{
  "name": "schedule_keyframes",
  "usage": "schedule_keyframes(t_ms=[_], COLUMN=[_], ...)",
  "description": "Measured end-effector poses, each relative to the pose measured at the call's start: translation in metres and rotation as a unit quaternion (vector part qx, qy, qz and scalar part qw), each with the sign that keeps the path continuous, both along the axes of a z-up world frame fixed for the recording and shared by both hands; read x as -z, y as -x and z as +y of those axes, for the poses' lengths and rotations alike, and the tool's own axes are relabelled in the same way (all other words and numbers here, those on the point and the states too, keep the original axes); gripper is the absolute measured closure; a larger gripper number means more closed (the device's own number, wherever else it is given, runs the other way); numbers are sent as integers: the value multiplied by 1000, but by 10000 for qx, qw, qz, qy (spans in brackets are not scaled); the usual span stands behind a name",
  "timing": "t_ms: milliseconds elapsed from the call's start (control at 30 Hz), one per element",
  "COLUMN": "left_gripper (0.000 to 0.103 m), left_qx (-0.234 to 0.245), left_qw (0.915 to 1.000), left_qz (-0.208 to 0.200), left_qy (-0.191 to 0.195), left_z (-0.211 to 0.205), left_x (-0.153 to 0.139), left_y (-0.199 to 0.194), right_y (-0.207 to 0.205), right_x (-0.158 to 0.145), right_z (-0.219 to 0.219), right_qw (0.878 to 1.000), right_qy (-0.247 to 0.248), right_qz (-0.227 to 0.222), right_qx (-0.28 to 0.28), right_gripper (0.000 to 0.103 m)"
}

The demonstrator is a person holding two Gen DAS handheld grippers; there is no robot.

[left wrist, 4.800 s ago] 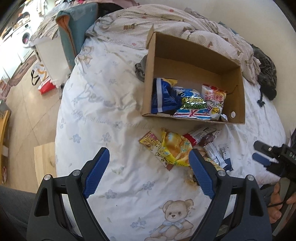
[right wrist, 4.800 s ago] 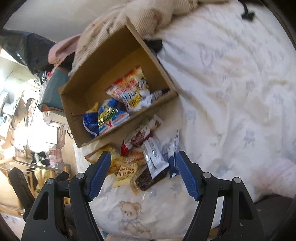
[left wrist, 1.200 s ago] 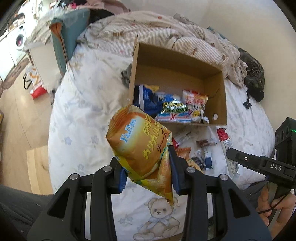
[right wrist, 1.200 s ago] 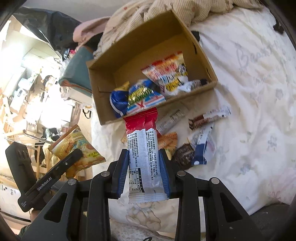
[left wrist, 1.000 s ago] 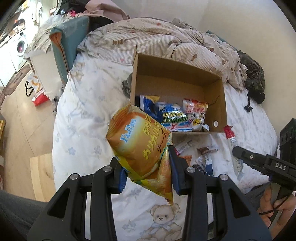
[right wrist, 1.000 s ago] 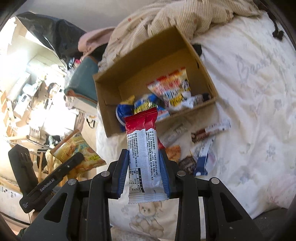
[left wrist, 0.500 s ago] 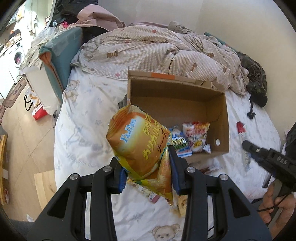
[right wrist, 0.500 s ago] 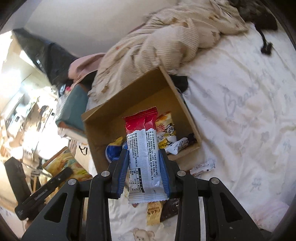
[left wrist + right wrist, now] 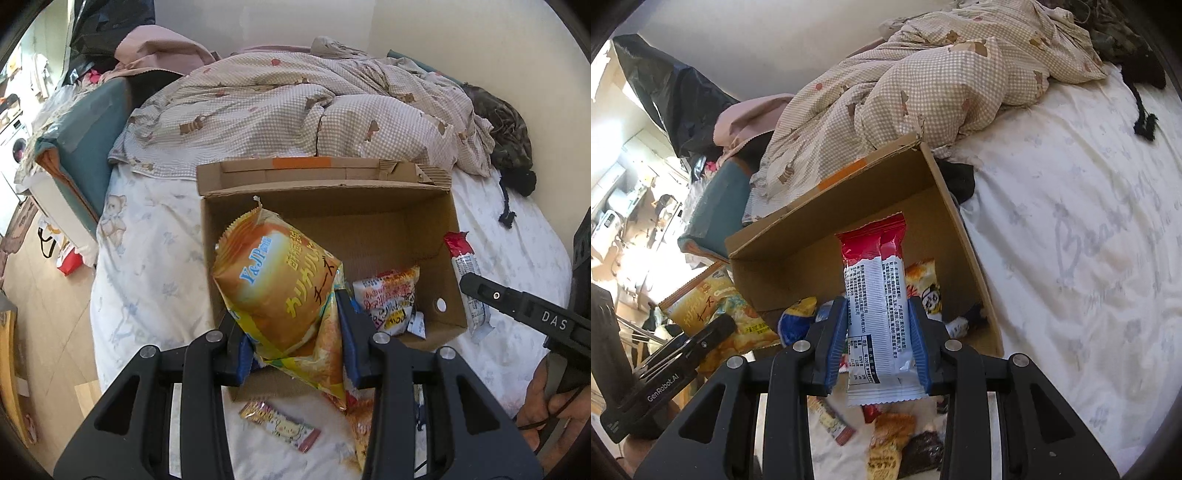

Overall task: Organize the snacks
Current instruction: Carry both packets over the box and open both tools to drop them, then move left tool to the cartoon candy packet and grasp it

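Both claws have come up and forward over the last second: the cardboard box point(image 9: 328, 206), which lay well ahead of them, now sits directly under and just ahead of the fingertips, its open top facing up on the bed point(image 9: 147, 258). Left claw point(image 9: 295, 332) is clamped on the lower part of an orange chip bag point(image 9: 277, 291), pads pressed into both sides, the bag tilting up and forward over the box's near-left corner. Right claw point(image 9: 879, 332) is closed the same way on a red-and-white snack bar point(image 9: 875, 295), held upright, its red end above the box interior. Inside the box, ahead of the claws, a few packets already lie against the near wall, among them a red-and-white bag point(image 9: 388, 299) and a blue one point(image 9: 794, 321). Several loose snacks point(image 9: 890, 435) lie on the bed below and behind the claws, outside the box. Judgement: carry phase is about done; both items look placed for release into the box. Opening too early on the left risks the bag dropping on the rim and sliding out. More pickups remain.
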State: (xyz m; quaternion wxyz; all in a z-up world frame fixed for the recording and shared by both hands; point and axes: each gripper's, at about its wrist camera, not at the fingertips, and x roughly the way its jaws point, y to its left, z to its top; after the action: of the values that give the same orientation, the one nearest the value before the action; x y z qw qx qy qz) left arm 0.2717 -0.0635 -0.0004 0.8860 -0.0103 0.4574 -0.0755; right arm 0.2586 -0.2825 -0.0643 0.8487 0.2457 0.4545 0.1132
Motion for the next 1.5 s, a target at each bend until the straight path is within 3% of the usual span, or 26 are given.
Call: schedule_keyframes(t_ms=[100,367,800,867,933,1033,1067,1100,1500], left_gripper=[68,68,64,59,37,21,20,20,20], left_qx=[-94,-234,-20,44,60,22,27,39,-7], left_qw=[9997,9989,9998,9998,9999,10000,9999,9998,9997], left_qz=[32,285,180,184,156,-84,-161,-197,-238], left_qy=[235,304,62,56,40,46,34,7,-99], left_z=[4,8,-1,-2,-4,-3,-3,-3,3], left_x=[9,35,34,33,31,24,21,19,15], left_y=[-6,-22,-20,-19,-17,-11,-10,-9,-2], right_y=[-10,-19,-24,-24,-24,-25,-24,-24,-19], right_x=[7,21,28,28,27,28,27,25,16], right_z=[-2,1,3,2,2,3,3,3,8], right_qw=[10000,9996,9991,9990,9989,9987,9988,9990,9994], right_qy=[-59,-111,-173,-203,-213,-189,-171,-145,-171], right_qz=[56,254,397,395,412,483,462,418,289], right_qx=[25,-14,-8,-1,-2,4,27,46,-87], right_gripper=[69,68,66,66,66,45,37,35,35])
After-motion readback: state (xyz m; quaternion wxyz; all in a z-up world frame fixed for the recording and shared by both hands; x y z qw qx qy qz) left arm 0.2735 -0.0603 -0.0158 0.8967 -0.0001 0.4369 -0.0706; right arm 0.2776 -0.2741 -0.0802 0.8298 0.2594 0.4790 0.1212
